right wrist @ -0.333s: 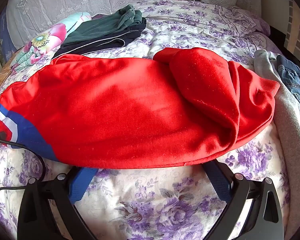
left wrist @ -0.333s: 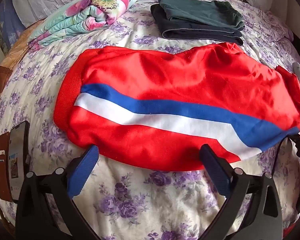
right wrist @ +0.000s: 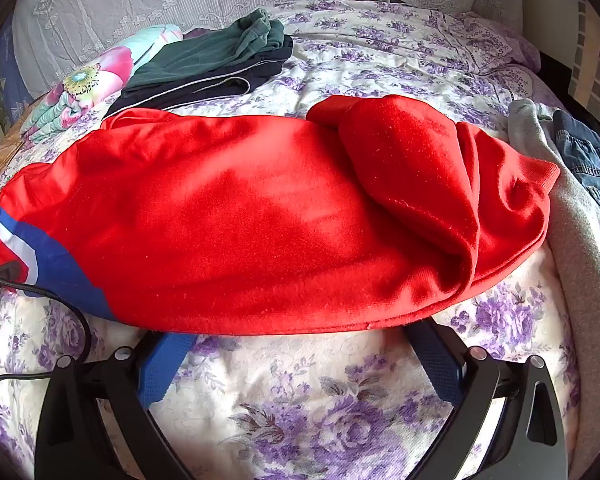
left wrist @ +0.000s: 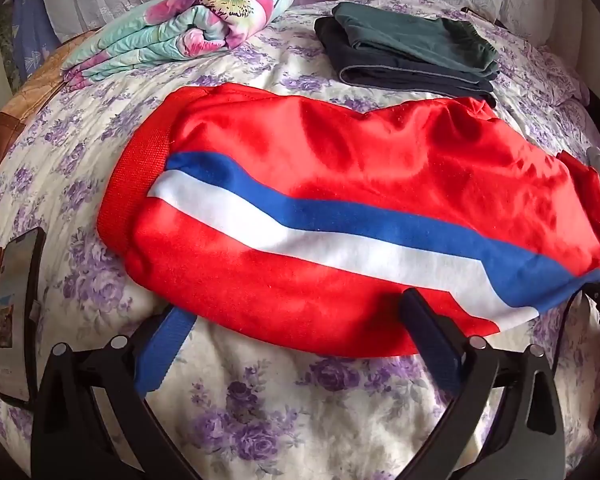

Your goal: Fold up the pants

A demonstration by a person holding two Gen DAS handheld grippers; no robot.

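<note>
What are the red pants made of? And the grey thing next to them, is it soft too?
The red pants look like soft knit fleece, matte and a bit fuzzy, with tiny lint specks and a ribbed cuff. It could be cotton or polyester; I can't tell. The grey garment looks like heathered sweatshirt knit, speckled and dull, so probably soft too.
</note>
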